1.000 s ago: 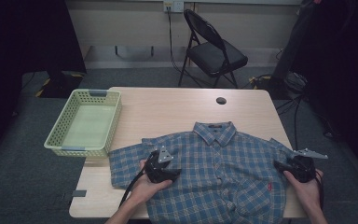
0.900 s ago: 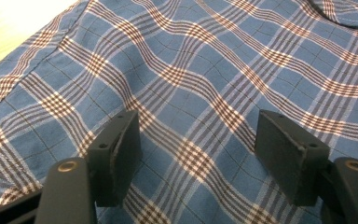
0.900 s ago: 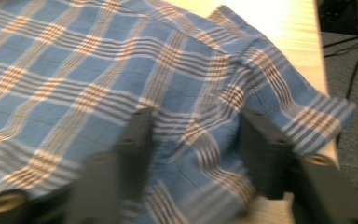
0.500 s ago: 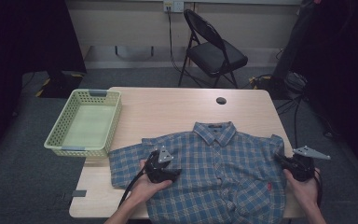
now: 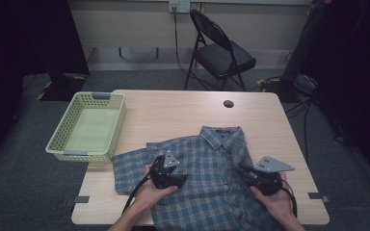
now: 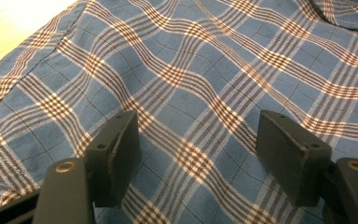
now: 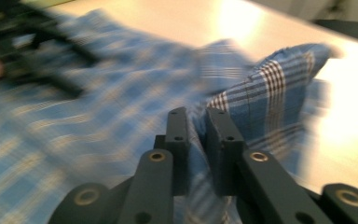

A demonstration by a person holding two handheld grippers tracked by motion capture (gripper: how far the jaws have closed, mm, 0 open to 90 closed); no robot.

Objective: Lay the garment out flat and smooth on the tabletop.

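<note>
**A:** The right gripper (image 7: 196,135) was clamped on a fold of the plaid shirt (image 5: 207,168), the cloth was bunched up between its two jaws and standing in a little peak. Bit blurry on that side, though.

**B:** And the left gripper (image 6: 198,149)? From where I stood it looked wide open, jaws spread apart and pressed down flat on the fabric, nothing pinched between them.

**A:** Yep, same here. Shirt was lying face up on the near half of the table (image 5: 173,110), collar pointing to 12 o'clock, bottom hem hanging toward 6.

**B:** Left one sat on the shirt's 9 o'clock side, right one at about 4 o'clock near the placket.

**A:** Green basket (image 5: 62,130) was off at 10 o'clock from the shirt, on the table's corner. Folding chair (image 5: 221,53) was beyond the table at 12.
</note>
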